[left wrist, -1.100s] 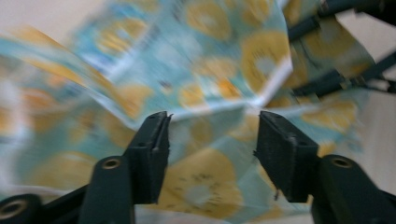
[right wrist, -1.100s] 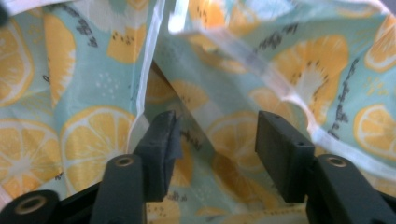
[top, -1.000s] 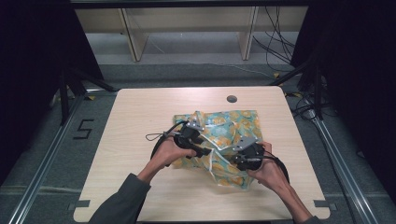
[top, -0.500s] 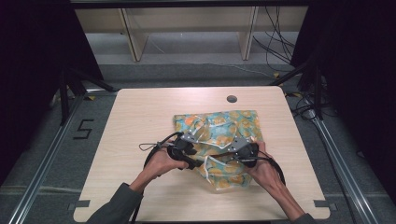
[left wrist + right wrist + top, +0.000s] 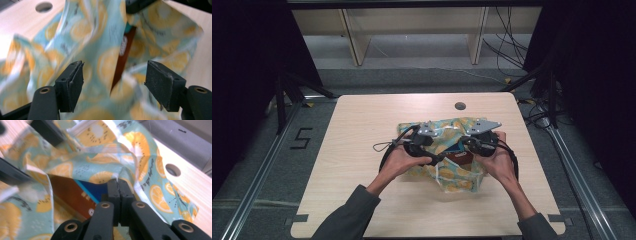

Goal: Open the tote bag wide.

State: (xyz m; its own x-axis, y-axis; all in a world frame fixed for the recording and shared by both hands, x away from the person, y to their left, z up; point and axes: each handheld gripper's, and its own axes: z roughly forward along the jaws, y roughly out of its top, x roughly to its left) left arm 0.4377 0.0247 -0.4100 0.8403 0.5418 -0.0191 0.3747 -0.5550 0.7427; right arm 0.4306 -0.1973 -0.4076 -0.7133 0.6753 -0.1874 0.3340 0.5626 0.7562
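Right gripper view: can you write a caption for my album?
Shut claw pinching the orange-print cloth, with a brown and blue packet peeking out underneath.

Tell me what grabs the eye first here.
The citrus-print bag, crumpled mid-table on the pale wooden table. The right gripper is pinched shut on its rim, while the left gripper has just opened, cloth loose between its pads. A brown-and-blue packet shows inside the bag.
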